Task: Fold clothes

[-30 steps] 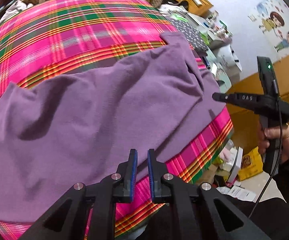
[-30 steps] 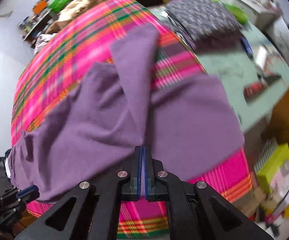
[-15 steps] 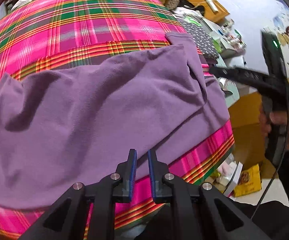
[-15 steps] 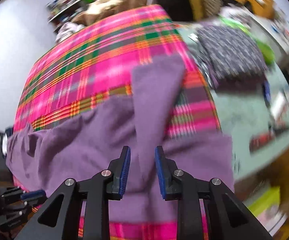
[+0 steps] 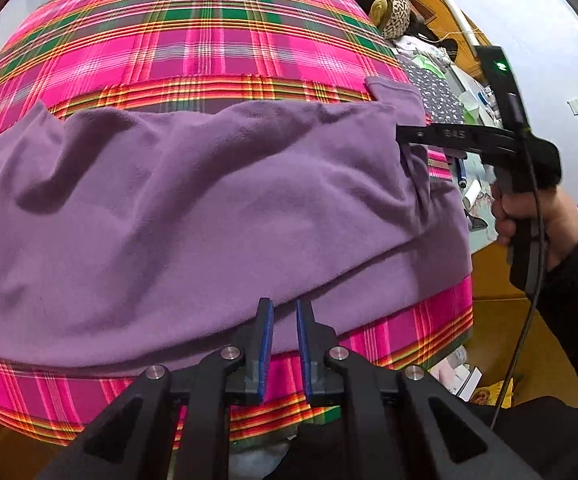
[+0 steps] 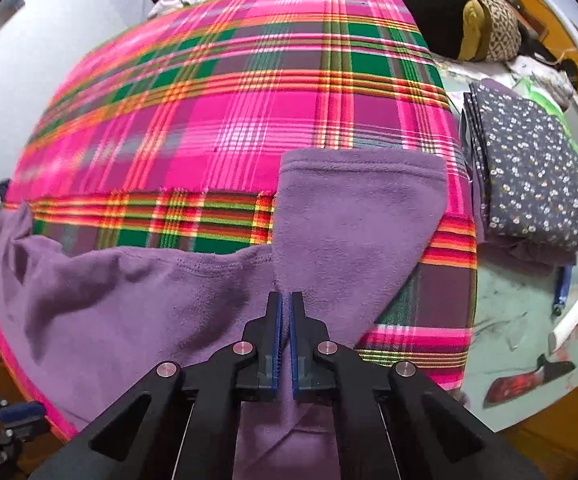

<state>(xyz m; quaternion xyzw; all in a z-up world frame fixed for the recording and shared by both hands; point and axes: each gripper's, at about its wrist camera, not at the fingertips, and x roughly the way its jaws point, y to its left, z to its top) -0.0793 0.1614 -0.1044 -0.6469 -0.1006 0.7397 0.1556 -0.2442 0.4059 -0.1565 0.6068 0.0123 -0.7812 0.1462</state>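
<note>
Your right gripper pinches the soft purple fleece garment on the pink plaid cloth. Your left gripper hangs narrowly parted, empty, over the garment's near edge.

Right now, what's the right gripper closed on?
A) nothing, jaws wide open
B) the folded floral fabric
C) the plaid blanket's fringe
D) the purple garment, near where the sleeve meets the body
D: in the right wrist view the right gripper has its jaws pinched together on the purple garment, at the base of the sleeve that lies out over the plaid blanket.
</note>
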